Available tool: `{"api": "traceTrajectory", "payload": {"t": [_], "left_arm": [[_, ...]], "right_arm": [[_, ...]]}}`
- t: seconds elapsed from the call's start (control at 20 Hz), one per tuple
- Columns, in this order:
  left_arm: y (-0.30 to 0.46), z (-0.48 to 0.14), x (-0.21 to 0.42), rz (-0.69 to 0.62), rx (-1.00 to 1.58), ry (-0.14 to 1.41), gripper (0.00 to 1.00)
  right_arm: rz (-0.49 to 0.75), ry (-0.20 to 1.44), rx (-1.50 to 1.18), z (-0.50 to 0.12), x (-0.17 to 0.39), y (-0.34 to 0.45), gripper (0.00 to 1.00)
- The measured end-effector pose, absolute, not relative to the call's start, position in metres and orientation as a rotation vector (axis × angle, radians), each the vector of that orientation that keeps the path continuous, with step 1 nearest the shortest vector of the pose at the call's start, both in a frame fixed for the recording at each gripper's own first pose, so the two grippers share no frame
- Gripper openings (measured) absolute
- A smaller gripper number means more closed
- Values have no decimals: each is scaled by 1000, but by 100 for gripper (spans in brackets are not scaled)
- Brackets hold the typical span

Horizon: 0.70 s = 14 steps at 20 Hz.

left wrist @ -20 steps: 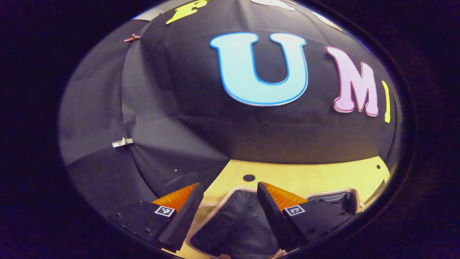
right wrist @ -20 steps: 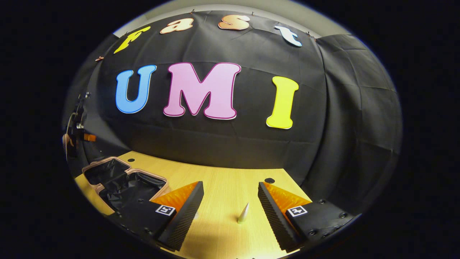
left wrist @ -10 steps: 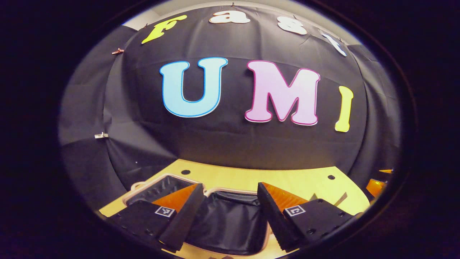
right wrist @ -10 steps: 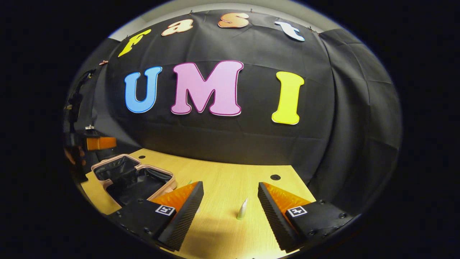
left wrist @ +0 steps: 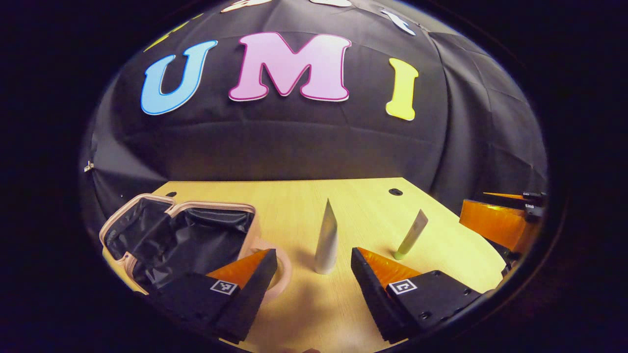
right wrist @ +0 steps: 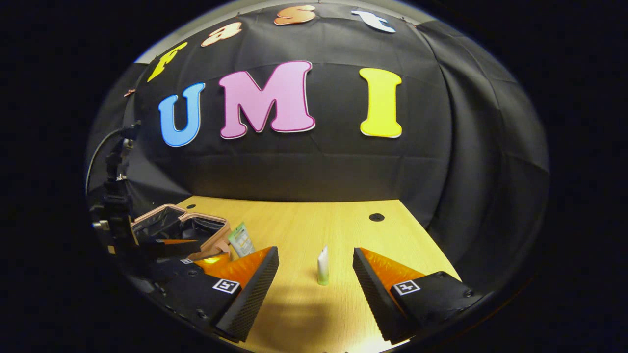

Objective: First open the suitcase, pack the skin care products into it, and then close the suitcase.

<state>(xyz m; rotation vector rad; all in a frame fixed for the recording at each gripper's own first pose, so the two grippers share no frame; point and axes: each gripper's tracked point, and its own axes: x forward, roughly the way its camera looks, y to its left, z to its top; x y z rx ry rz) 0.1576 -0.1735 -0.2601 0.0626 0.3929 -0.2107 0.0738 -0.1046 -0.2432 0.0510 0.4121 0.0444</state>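
Observation:
The suitcase (left wrist: 147,215) lies open at the table's left, pink-rimmed with black lining, nothing visible inside; it appears again in the right gripper view (right wrist: 169,220). A pale tube (left wrist: 326,240) stands upright just beyond my open left gripper (left wrist: 314,267), apart from both fingers. A second tube with a green cap (left wrist: 411,235) leans farther right. In the right gripper view that green-capped tube (right wrist: 322,265) stands between and ahead of my open right gripper (right wrist: 315,267), untouched. The other tube (right wrist: 241,239) stands beside the suitcase, near the left gripper (right wrist: 196,251).
The wooden table (left wrist: 294,201) has small round holes near its back edge (right wrist: 376,216). Black cloth walls close it in behind and on the right. The right gripper (left wrist: 478,206) shows at the far right of the left gripper view. Bare tabletop (right wrist: 304,220) stretches behind the tubes.
My left gripper has swung right, away from above the suitcase, which now lies to its left, and both tubes have come into its view. The right gripper has edged closer to the green-capped tube.

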Motion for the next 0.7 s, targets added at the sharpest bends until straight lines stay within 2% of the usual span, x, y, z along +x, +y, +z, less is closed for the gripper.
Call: {"api": "traceTrajectory", "payload": {"t": [0.25, 0.45, 0.5, 0.55, 0.6, 0.65, 0.7], "left_arm": [[-203, -299, 216, -240, 110, 407, 96], [-209, -334, 232, -214, 74, 482, 96], [-210, -337, 234, -201, 75, 484, 93], [-206, -340, 237, -183, 84, 484, 82], [-203, -343, 239, -167, 91, 492, 66], [-201, -343, 236, -164, 77, 498, 62], [-202, -341, 237, -169, 63, 492, 53]], "right_arm": [[48, 462, 127, -277, 89, -111, 97], [49, 516, 87, -312, 105, -112, 97], [44, 527, 69, -319, 107, -116, 97], [44, 541, 69, -326, 110, -117, 97], [45, 552, 72, -333, 110, -115, 97], [43, 562, 68, -342, 115, -113, 97], [39, 571, 60, -351, 122, -112, 98]]}}
